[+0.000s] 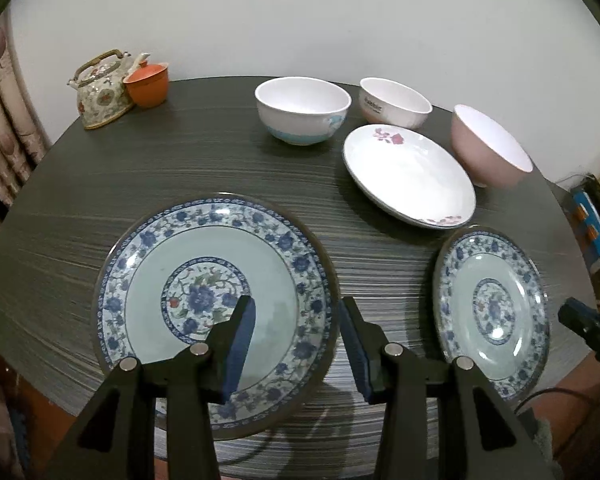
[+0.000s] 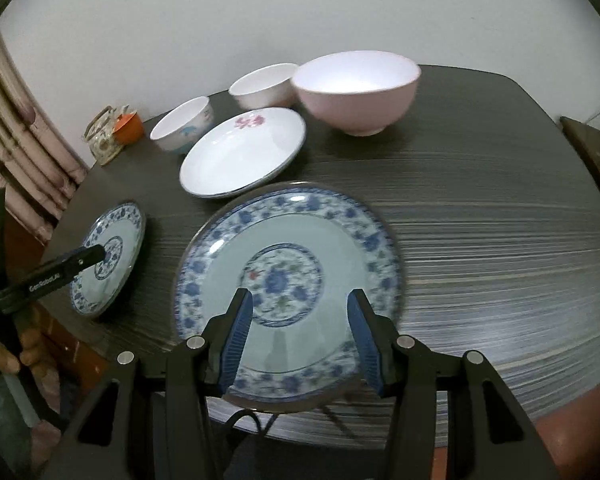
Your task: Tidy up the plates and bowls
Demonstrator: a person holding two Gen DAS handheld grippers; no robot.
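In the left wrist view, our left gripper (image 1: 296,320) hangs parted and empty, straddling the left blue plate's (image 1: 214,312) rim, ready for pinching. In the right wrist view, our right gripper (image 2: 300,316) hovers spread, empty, above the right blue plate (image 2: 288,248).

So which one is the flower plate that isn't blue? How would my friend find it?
Start at the dark striped table and look toward the wall, where three bowls stand. The white plate lies just in front of them, beside the pink bowl. Unlike the two blue-patterned plates nearer the grippers, it is plain white with small pink flowers on its rim.
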